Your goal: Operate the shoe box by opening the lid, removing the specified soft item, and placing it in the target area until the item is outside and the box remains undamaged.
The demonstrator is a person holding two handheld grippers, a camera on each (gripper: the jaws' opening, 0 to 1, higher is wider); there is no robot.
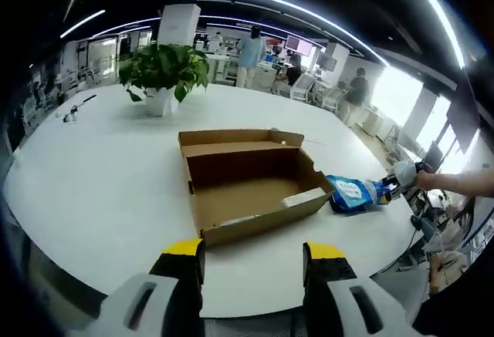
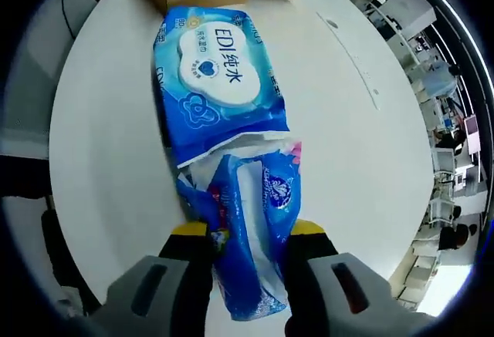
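Right gripper (image 2: 248, 233) jaws pinch the pack (image 2: 224, 113) end, flat on the tabletop (image 2: 347, 136).
Left gripper (image 1: 253, 256) jaws spread, idle; box (image 1: 247, 183) open and intact.

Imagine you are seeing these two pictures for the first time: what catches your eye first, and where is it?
In the right gripper view, a bright blue plastic pack of wet wipes lies on the white round table, with the right gripper closed on its crumpled end. In the left gripper view, an open brown cardboard shoe box sits mid-table, the pack to its right; a green potted plant stands behind.
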